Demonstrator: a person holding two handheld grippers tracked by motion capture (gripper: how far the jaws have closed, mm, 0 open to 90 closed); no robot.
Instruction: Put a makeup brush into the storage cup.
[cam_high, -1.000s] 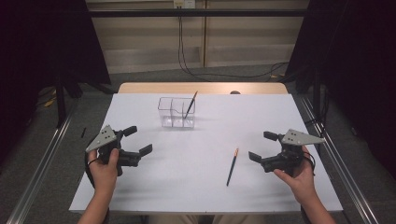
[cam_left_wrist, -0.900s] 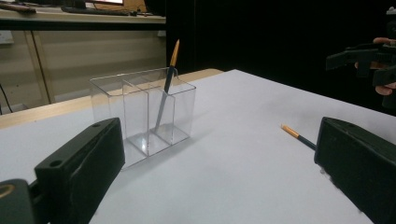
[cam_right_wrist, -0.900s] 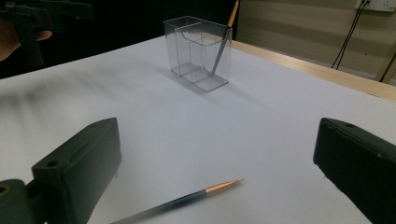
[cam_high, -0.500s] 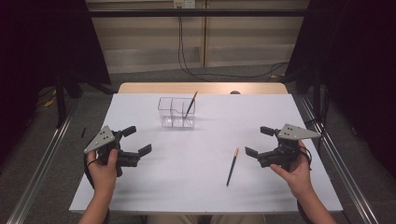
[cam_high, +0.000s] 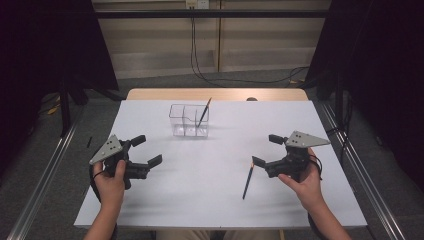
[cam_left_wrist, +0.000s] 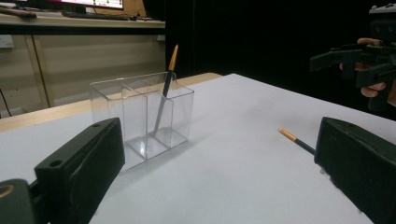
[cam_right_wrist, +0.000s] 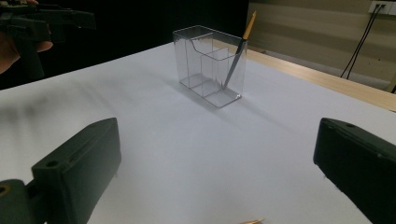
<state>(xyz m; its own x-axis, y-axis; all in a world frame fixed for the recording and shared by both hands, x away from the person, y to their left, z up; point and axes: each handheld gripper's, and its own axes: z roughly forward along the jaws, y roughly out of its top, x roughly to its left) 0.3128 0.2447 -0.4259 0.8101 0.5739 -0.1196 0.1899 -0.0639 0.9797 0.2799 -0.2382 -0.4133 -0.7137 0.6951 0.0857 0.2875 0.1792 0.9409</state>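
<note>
A clear compartmented box (cam_high: 188, 121) stands at the table's back middle, with a dark pencil (cam_high: 203, 112) leaning upright in its right compartment. A second pencil (cam_high: 248, 180) lies flat on the white table (cam_high: 200, 210), right of centre. My right gripper (cam_high: 264, 149) is open, its near jaw just above the lying pencil's far end, and holds nothing. My left gripper (cam_high: 148, 149) is open and empty at the table's left. The left gripper view shows the box (cam_left_wrist: 140, 116), the lying pencil (cam_left_wrist: 295, 140) and the right gripper (cam_left_wrist: 355, 60). The right gripper view shows the box (cam_right_wrist: 210, 65) beyond my open jaws.
The white table ends in a wooden strip (cam_high: 215, 94) at the back. Metal rails (cam_high: 45, 170) run along both sides on the floor. Black cables (cam_high: 195, 45) hang down the back wall. Bare table surface lies between the two grippers.
My right gripper has shifted a little leftward, closer to the lying pencil's far end. The left gripper has hardly moved. Both pencils and the box stay put.
</note>
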